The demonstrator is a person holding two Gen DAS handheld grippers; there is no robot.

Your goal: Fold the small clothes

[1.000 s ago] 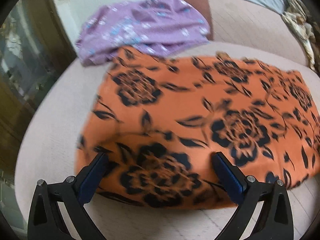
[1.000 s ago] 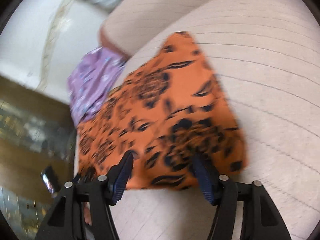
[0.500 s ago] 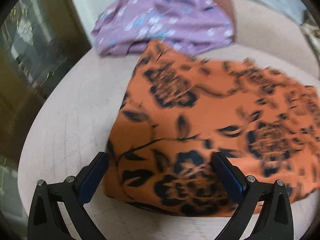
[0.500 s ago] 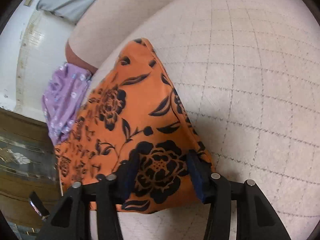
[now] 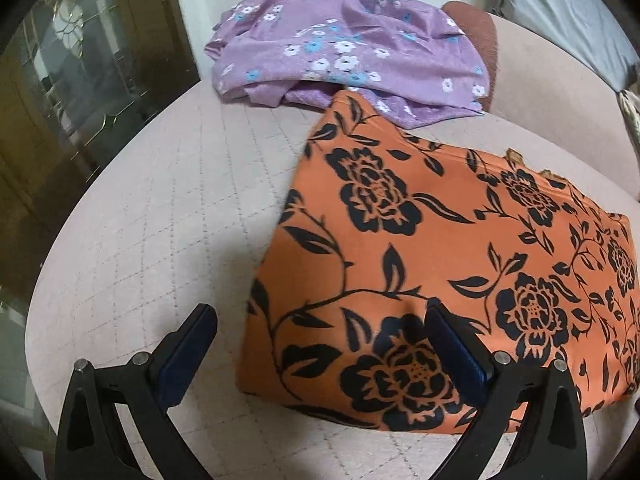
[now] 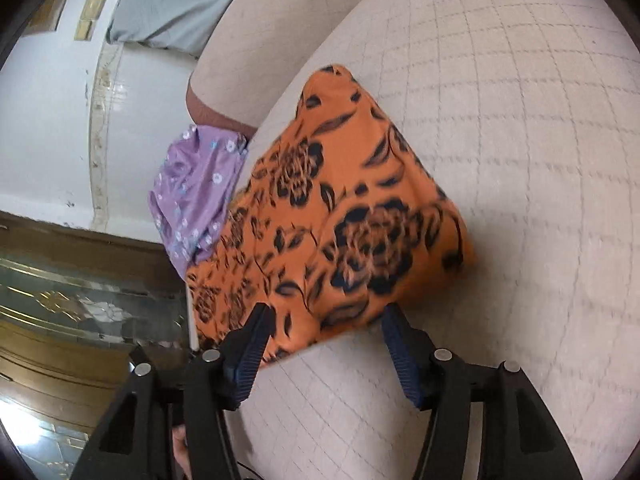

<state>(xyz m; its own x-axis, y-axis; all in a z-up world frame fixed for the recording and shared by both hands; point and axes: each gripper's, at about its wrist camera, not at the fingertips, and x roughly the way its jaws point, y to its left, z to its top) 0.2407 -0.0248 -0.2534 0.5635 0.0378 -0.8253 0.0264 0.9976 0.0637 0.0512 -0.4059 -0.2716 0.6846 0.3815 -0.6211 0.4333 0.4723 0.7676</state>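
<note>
Left wrist view, orange cloth: the orange flowered garment [image 5: 440, 264] lies flat on the quilted cushion [image 5: 160, 240], folded to a compact rectangle that fills the picture from 3 to 6 o'clock.
Left wrist view, gripper: the left gripper [image 5: 320, 344] has its fingers spread wide; the right finger lies over the near edge of the cloth, the left finger is over bare cushion, and nothing is pinched.
Left wrist view, other cloth: a purple flowered garment [image 5: 348, 52] sits crumpled at 12 o'clock, touching the far corner of the orange one.
Right wrist view, orange cloth: the orange garment [image 6: 344, 216] is in the centre, a little blurred.
Right wrist view, gripper: the right gripper [image 6: 324, 340] is also spread, at 6 o'clock, with the near edge of the cloth between the fingers but not gripped.
Right wrist view, purple cloth: the purple garment [image 6: 192, 196] is at 9 o'clock.
Progress: I judge the orange piece nearly or fully folded; the purple one appears not yet folded, so it is left to do.
</note>
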